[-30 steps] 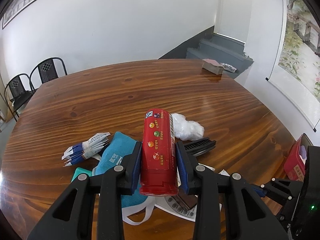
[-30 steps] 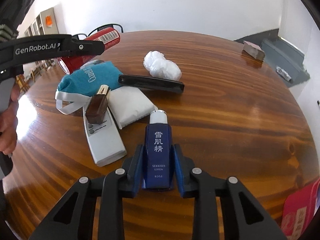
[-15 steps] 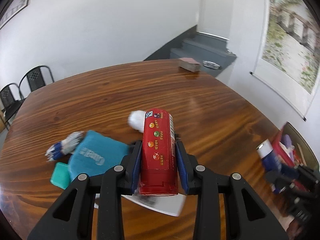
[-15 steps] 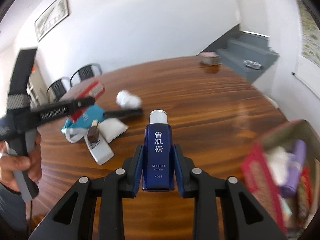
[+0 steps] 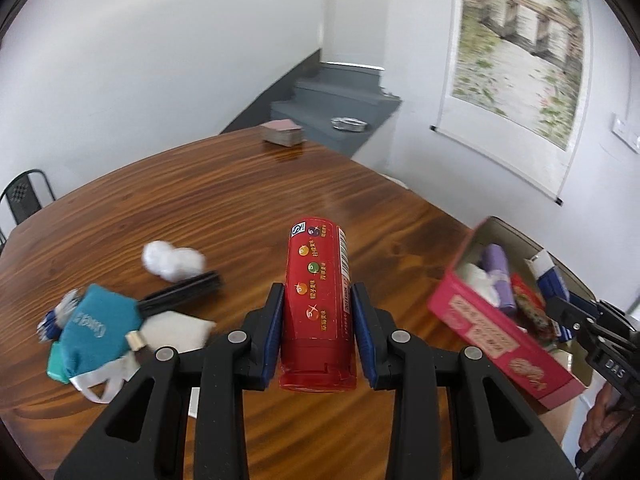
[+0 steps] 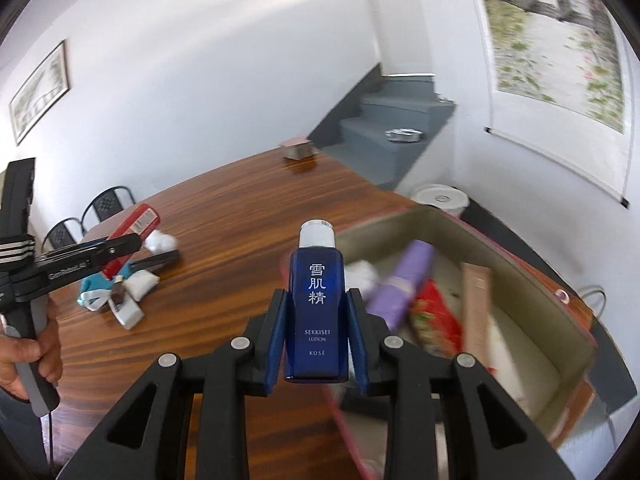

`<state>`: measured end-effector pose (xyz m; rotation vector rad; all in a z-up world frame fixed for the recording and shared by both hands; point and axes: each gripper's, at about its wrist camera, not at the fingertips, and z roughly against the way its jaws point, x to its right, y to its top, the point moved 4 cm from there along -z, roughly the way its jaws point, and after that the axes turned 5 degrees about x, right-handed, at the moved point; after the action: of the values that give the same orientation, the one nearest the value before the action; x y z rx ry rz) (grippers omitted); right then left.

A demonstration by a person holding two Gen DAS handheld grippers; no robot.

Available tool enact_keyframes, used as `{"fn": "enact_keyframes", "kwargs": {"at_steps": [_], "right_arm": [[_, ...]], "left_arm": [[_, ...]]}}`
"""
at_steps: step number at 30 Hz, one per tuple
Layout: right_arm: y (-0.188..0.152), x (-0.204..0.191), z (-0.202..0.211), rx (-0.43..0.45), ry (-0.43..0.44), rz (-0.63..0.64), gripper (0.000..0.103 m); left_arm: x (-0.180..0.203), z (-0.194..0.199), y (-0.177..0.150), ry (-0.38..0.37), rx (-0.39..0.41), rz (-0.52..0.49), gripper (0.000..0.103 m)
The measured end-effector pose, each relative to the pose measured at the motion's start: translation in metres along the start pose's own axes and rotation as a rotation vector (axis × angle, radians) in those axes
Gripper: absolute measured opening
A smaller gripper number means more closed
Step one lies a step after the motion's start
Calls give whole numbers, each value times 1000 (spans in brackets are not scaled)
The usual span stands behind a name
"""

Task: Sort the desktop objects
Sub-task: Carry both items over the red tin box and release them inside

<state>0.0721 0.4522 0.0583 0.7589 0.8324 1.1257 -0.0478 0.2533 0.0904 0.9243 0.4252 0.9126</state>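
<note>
Both pairs of jaws are seen clamped on a load: a red canister (image 5: 318,304) is pinched between the blue pads of the left gripper (image 5: 319,332), and a dark blue lotion bottle (image 6: 317,312) with a white cap is held upright between the pads of the right gripper (image 6: 316,334). Both loads are carried clear of the round wooden table (image 5: 248,208). Just beyond the bottle, at the table's right edge, an open pink box (image 6: 576,320) is shown, already filled with a purple tube (image 6: 404,284), a red packet (image 6: 436,320), a tan stick (image 6: 476,304) and something white (image 6: 362,274); in the left wrist view the same box (image 5: 500,344) is seen to the right of the canister, with the bottle's cap (image 5: 542,260) poised at its far side. To the left, a pile is left on the tabletop: a teal pouch (image 5: 96,328), a white packet (image 5: 176,330) touching it, a black comb-like bar (image 5: 184,292) and a bundle of blue-and-white sachets (image 5: 54,316), much of it blurred. A white crumpled wad (image 5: 172,260) is seen just behind the bar. At the far edge of the table a small pinkish block (image 5: 282,132) is set well apart from everything else. A hand (image 6: 24,354) gripping the left tool's handle is caught at the edge of the right wrist view
</note>
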Motion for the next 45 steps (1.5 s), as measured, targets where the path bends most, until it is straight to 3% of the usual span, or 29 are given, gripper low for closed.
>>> {"fn": "enact_keyframes", "kwargs": {"at_steps": [9,24,35,36,38,39,45], "right_arm": [[-9,36,-3,-37,-14,-92,33],[-19,72,29,30,-54,-147,33],[-28,84,32,26,-52,-179,33],[-29,83,32,26,-54,-178,33],[-29,84,32,28,-55,-178,33],[-29,84,32,28,-55,-180,33],[-27,86,36,40,-62,-187,43]], "left_arm": [[55,-4,1,-60,-16,-64,35],[143,-23,0,-182,-54,-153,35],[182,-44,4,-255,-85,-170,36],[184,-48,3,-256,-96,-172,37],[186,-56,0,-255,-129,-169,54],[186,-57,0,-254,-131,-162,57],[168,-52,1,-249,-113,-107,58]]}}
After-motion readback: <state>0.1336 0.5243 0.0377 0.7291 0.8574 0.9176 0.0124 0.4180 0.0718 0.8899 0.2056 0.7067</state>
